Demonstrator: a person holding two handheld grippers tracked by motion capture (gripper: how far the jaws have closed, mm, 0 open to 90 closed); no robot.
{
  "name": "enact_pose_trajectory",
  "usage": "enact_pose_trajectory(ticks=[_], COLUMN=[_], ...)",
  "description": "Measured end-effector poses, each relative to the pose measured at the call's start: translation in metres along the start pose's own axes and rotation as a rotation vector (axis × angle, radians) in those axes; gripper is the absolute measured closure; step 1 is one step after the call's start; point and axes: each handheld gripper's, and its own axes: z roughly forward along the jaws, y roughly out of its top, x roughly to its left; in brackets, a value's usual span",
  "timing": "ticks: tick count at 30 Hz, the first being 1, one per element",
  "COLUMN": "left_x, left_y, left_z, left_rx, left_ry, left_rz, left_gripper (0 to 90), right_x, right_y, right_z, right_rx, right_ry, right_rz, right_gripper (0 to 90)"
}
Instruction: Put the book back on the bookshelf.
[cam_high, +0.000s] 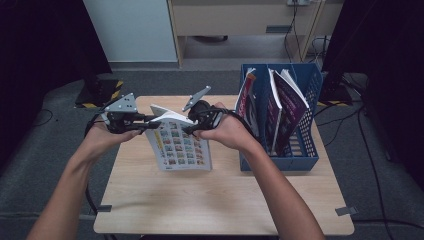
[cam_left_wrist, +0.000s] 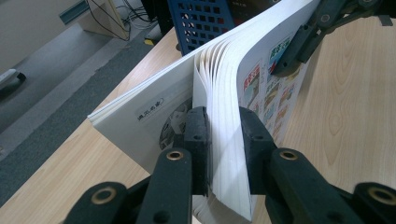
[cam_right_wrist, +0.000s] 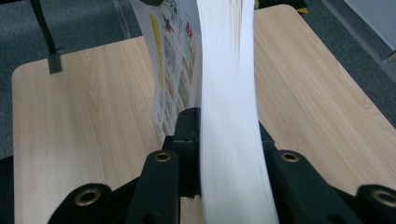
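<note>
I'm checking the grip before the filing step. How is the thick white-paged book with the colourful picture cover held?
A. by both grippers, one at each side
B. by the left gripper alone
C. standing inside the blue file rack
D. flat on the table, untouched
A: the left gripper and the right gripper each clamp the thick white-paged book, which stands above the wooden table, beside the blue file rack.

You have a thick softcover book (cam_high: 180, 145) with a cover of small coloured picture tiles, held upright above the desk (cam_high: 220, 200) near its far edge, left of centre, its pages bowed and fanning apart.
</note>
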Motion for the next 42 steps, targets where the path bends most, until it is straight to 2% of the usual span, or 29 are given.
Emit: enact_pose_trajectory(ticks=[4, 7, 10, 15, 19, 24, 27, 31, 35, 37, 42], left_x=[0.000, 0.000, 0.002, 0.005, 0.007, 0.010, 0.011, 0.011, 0.010, 0.010, 0.011], left_y=[0.000, -0.003, -0.007, -0.013, -0.018, -0.026, -0.033, -0.044, -0.058, -0.061, -0.065], left_z=[0.000, 0.000, 0.001, 0.002, 0.002, -0.004, -0.007, -0.007, 0.001, 0.006, 0.013], left_rx=[-0.004, -0.016, -0.031, -0.023, -0.015, -0.033, -0.037, -0.043, -0.006, 0.014, 0.017], left_ry=[0.003, 0.023, 0.053, 0.106, 0.131, 0.159, 0.176, 0.183, 0.192, 0.200, 0.194], left_rz=[-0.001, -0.014, -0.033, -0.059, -0.078, -0.111, -0.134, -0.152, -0.158, -0.161, -0.173], left_gripper=[74.8, 69.4, 60.7, 43.5, 29.9, 18.8, 9.6, 6.0, 4.7, 4.6, 4.5], right_x=[0.002, 0.004, 0.006, 0.008, 0.006, 0.008, 0.008, 0.005, 0.001, -0.002, -0.008], right_y=[0.000, 0.000, 0.000, 0.001, 0.001, 0.001, -0.001, -0.006, -0.009, -0.011, -0.018], right_z=[0.000, 0.000, 0.000, 0.000, -0.002, -0.007, -0.011, -0.017, -0.024, -0.027, -0.029], right_rx=[0.002, -0.003, -0.006, -0.008, -0.010, -0.023, -0.032, -0.033, -0.031, -0.028, -0.038], right_ry=[-0.009, -0.023, -0.029, -0.020, -0.015, -0.015, -0.006, -0.002, -0.002, -0.001, -0.006], right_rz=[0.006, 0.005, 0.004, 0.004, 0.026, 0.007, 0.014, 0.013, 0.023, 0.036, 0.042], right_gripper=[73.2, 73.5, 73.7, 73.8, 73.9, 73.9, 74.0, 74.0, 74.0, 74.0, 74.0])
